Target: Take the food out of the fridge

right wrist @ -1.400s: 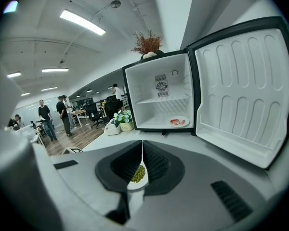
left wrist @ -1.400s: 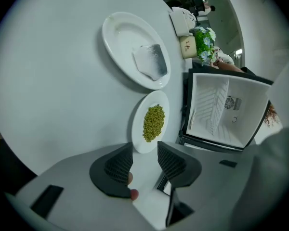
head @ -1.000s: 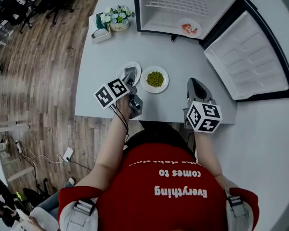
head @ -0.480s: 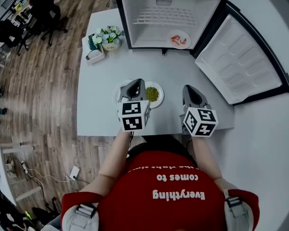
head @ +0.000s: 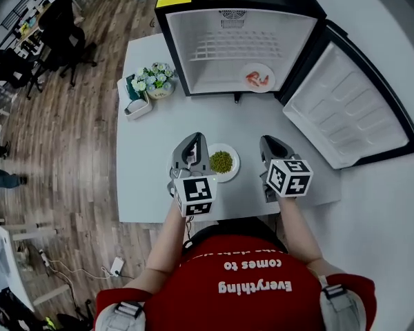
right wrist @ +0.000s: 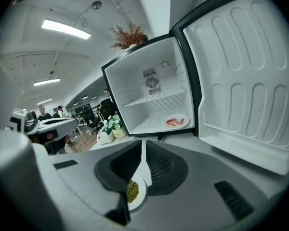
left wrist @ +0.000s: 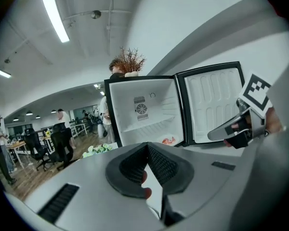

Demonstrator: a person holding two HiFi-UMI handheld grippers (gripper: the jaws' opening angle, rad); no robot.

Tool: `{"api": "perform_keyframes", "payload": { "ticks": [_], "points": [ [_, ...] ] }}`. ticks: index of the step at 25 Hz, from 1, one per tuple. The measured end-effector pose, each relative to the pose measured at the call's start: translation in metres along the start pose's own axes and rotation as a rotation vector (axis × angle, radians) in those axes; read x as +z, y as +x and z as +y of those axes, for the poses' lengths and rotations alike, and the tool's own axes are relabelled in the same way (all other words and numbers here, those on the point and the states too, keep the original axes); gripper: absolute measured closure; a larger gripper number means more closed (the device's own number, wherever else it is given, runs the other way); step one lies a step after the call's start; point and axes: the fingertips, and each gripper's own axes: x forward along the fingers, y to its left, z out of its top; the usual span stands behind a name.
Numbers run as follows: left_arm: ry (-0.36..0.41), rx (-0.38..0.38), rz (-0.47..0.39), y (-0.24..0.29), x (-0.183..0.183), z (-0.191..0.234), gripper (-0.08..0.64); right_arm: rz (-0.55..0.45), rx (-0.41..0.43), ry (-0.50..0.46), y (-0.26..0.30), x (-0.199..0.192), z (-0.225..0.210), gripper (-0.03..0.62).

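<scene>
Left hand-held gripper (head: 192, 143) and right hand-held gripper (head: 271, 145) are both closed, empty. The plate of red food (head: 257, 77) sits on the fridge (head: 214, 27) floor; it looks light, stiff, breakable, so pinch its near rim

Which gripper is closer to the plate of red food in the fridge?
Right. The right gripper is almost directly in front of the plate of red food; the left gripper is further to the side, beyond the plate of green food.
</scene>
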Motion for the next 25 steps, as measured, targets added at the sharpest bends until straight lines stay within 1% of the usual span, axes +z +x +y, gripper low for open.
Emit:
{"api": "perform_keyframes", "payload": {
  "ticks": [3, 7, 9, 10, 11, 14, 15, 17, 19, 21, 23, 25],
  "points": [
    [-0.006, -0.004, 0.001, 0.010, 0.000, 0.009, 0.552, 0.035, 0.009, 0.018, 0.028, 0.002, -0.004, 0.575],
    [-0.018, -0.031, 0.033, 0.033, -0.010, 0.011, 0.552, 0.064, 0.001, 0.050, 0.063, 0.005, -0.013, 0.572],
    [-0.028, -0.050, 0.053, 0.045, -0.015, 0.010, 0.552, 0.076, -0.003, 0.088, 0.080, 0.004, -0.019, 0.544],
    [-0.034, -0.060, 0.062, 0.051, -0.017, 0.009, 0.552, 0.078, 0.000, 0.127, 0.088, 0.003, -0.023, 0.526],
    [-0.038, -0.070, 0.070, 0.056, -0.020, 0.008, 0.552, 0.073, 0.008, 0.187, 0.097, 0.002, -0.026, 0.522],
    [-0.038, -0.091, 0.084, 0.075, -0.027, 0.007, 0.552, 0.017, 0.050, 0.424, 0.123, 0.000, -0.043, 0.522],
    [-0.038, -0.095, 0.088, 0.081, -0.029, 0.008, 0.552, -0.010, 0.057, 0.482, 0.133, 0.000, -0.051, 0.522],
    [-0.040, -0.109, 0.100, 0.093, -0.035, 0.008, 0.552, -0.050, 0.041, 0.531, 0.151, 0.000, -0.067, 0.522],
    [-0.041, -0.131, 0.116, 0.103, -0.041, 0.005, 0.552, -0.070, 0.001, 0.555, 0.165, -0.004, -0.083, 0.522],
    [-0.042, -0.151, 0.127, 0.110, -0.045, 0.000, 0.552, -0.089, -0.033, 0.605, 0.176, -0.007, -0.099, 0.522],
    [-0.049, -0.164, 0.131, 0.116, -0.048, -0.005, 0.552, -0.114, -0.054, 0.682, 0.187, -0.007, -0.114, 0.521],
    [-0.058, -0.176, 0.138, 0.121, -0.051, -0.010, 0.552, -0.153, -0.058, 0.797, 0.197, -0.008, -0.128, 0.497]
  ]
}}
